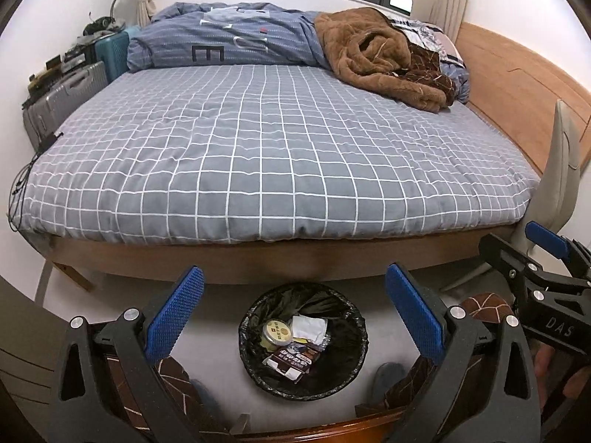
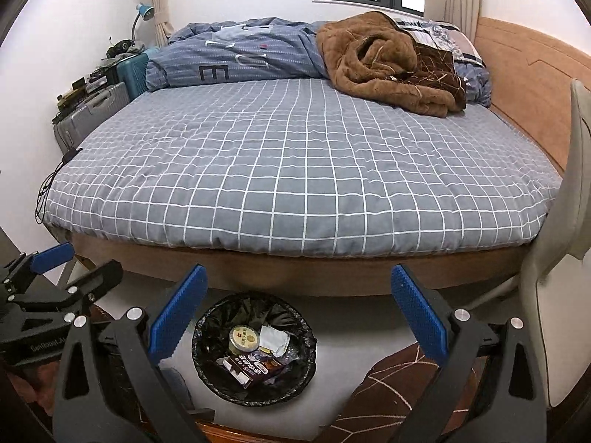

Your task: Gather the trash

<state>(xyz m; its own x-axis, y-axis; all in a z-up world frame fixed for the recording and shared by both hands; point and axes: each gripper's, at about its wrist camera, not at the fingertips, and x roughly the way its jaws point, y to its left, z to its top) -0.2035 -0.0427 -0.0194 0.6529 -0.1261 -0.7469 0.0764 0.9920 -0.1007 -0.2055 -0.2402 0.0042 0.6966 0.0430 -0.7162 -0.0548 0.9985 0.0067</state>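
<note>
Both the left claw (image 1: 295,313) and right claw (image 2: 299,313) gape wide and empty above the near bin (image 1: 258,365), already holding trash (image 1: 291,358); collecting seems finished, unless more litter needs finding.

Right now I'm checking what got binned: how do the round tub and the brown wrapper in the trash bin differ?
The round tub is a pale cylinder with a printed lid facing up; the brown wrapper is flat, dark and rectangular with white print. The tub sits nearer the bed, the wrapper nearer the camera. Both lie inside the black-lined trash bin.
</note>
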